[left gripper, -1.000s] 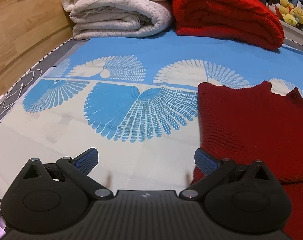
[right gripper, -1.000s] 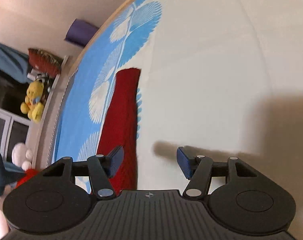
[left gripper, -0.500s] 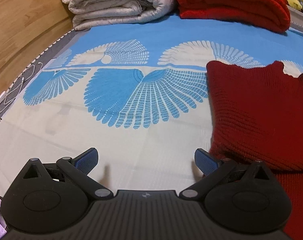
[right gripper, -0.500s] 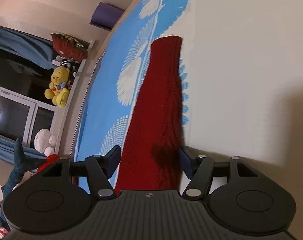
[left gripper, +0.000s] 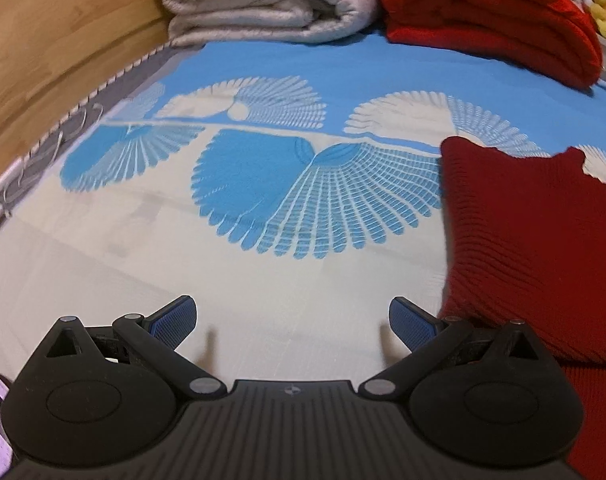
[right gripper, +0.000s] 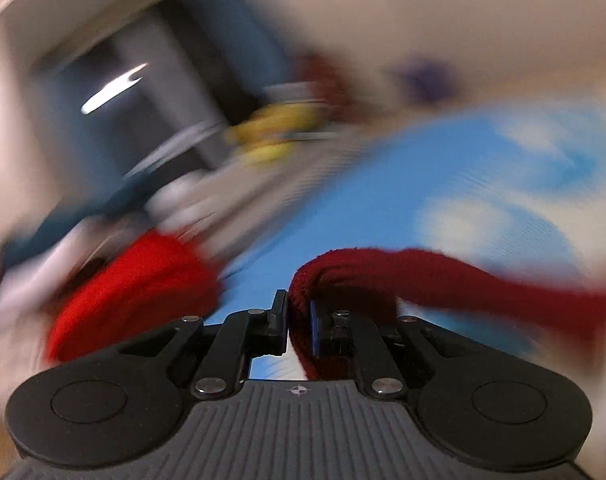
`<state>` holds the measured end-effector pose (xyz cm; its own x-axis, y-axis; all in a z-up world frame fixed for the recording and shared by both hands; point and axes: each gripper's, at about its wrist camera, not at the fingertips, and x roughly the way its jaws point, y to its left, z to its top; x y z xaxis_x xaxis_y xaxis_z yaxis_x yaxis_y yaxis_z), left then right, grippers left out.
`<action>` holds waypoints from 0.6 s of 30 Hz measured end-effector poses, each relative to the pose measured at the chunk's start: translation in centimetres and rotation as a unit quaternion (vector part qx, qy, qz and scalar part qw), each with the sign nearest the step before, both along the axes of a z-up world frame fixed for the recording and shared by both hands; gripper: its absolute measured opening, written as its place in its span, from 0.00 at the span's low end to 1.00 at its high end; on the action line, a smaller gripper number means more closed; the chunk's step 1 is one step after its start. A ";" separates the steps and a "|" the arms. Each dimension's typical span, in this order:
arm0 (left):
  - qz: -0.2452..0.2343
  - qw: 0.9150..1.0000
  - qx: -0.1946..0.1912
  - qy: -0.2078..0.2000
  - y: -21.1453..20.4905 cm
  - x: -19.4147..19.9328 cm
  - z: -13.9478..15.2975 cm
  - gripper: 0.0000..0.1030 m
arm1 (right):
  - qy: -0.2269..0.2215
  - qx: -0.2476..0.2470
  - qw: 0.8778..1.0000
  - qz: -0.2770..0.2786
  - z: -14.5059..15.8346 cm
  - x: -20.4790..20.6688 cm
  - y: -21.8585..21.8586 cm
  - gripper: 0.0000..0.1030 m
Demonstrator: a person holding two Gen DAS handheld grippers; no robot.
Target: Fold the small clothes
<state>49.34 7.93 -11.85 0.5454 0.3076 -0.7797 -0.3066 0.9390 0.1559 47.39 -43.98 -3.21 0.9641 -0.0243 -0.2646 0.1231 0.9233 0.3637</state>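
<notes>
Blur smears the right gripper (right gripper: 299,322), seemingly pinching the dark red sweater (right gripper: 423,276); left gripper (left gripper: 291,320) gapes wide.

A home bedroom: a bed (left gripper: 263,280) under a blue-and-cream patterned cover, a folded cream blanket (left gripper: 263,4) and a red one (left gripper: 491,20) along its far edge, wooden flooring (left gripper: 43,48) beside it.

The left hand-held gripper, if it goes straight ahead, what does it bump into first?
Probably the bedspread: the open left hand-held gripper points low across bare patterned cloth. The dark red sweater lies off to its right, and the folded blankets sit far beyond. Depth is hard to judge.
</notes>
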 end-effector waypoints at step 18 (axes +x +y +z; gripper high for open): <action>0.004 0.999 -0.032 -0.010 1.0 -0.2 0.6 1.00 | 0.193 -0.141 0.960 0.146 -4.7 3.4 8.4 0.73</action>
